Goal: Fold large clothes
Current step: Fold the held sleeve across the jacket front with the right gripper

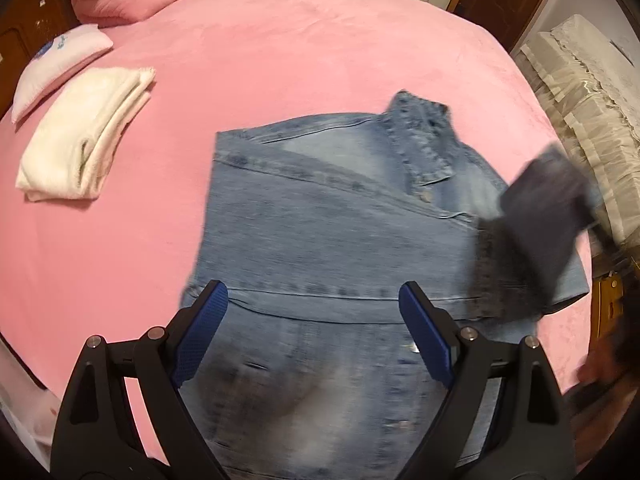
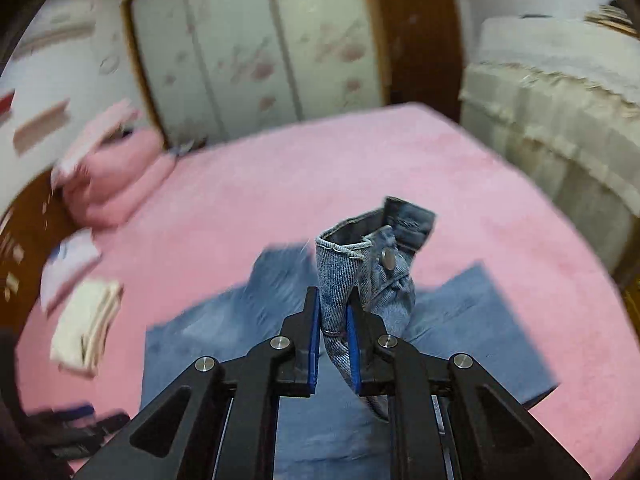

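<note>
Right tool (image 2: 334, 320) clenched on sleeve cuff (image 2: 360, 264) of denim jacket (image 1: 320, 232), cuff lifted above bed (image 1: 280, 60). Left tool (image 1: 314, 320) released, empty, above jacket hem. Jacket lies mid-bed, partly folded, collar (image 1: 424, 140) far side. You: carry cuff across body, lay sleeve flat and straight, avoid dragging layers beneath. White folded towel (image 1: 84, 132) far left, well apart.
</note>
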Demonstrator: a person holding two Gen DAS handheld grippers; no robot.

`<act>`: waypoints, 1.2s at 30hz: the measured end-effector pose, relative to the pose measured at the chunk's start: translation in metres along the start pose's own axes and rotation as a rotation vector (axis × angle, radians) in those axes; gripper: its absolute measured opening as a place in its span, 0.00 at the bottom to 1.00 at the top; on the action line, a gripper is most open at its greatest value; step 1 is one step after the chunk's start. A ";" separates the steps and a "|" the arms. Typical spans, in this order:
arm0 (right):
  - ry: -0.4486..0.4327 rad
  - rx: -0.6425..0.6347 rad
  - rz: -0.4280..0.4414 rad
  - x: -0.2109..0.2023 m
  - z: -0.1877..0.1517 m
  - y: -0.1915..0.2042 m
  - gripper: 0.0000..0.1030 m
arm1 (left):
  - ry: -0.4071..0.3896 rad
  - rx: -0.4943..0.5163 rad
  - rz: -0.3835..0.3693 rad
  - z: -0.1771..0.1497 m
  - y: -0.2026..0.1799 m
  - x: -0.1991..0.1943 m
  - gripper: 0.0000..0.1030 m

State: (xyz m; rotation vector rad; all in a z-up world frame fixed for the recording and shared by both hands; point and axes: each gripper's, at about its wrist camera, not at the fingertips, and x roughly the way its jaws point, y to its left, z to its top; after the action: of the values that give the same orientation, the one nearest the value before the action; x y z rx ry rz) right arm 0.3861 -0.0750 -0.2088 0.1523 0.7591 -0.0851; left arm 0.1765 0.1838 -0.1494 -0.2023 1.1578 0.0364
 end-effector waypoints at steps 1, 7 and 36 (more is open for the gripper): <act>0.029 -0.009 0.009 0.016 -0.013 0.014 0.11 | 0.008 -0.002 -0.004 0.000 0.010 0.006 0.83; 0.301 0.005 0.127 0.119 -0.098 0.058 0.30 | 0.106 -0.007 -0.058 -0.006 0.022 0.050 0.83; 0.263 0.219 0.020 0.030 -0.089 -0.211 0.74 | -0.134 -0.087 -0.309 0.013 -0.128 0.086 0.09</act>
State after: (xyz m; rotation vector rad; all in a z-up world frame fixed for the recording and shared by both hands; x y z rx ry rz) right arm 0.3199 -0.2684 -0.3161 0.3851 1.0101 -0.1310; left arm 0.2403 0.0540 -0.2050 -0.4474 0.9819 -0.1710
